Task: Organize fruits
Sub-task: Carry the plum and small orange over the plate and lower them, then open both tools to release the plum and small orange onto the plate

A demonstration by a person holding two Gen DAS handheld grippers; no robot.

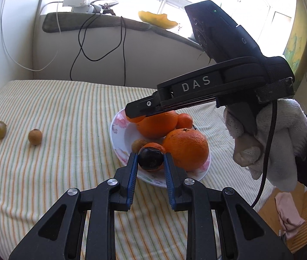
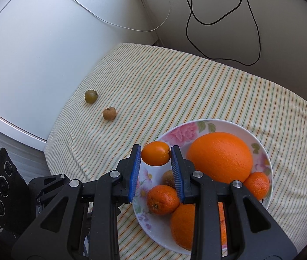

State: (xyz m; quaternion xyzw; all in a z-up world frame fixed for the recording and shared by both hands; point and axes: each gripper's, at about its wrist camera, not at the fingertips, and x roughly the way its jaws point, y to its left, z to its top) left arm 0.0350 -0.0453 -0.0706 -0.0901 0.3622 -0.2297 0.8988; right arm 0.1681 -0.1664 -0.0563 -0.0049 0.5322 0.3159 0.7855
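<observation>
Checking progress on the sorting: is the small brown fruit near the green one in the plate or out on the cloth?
Out. The brown fruit lies on the striped cloth, apart from the plate.

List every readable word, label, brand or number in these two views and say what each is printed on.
"DAS": pale letters on the black body of the right claw, seen from the left wrist view.
Ringed print around the round lenses of the black tracker block: too small to read.
Nothing else carries text.
</observation>
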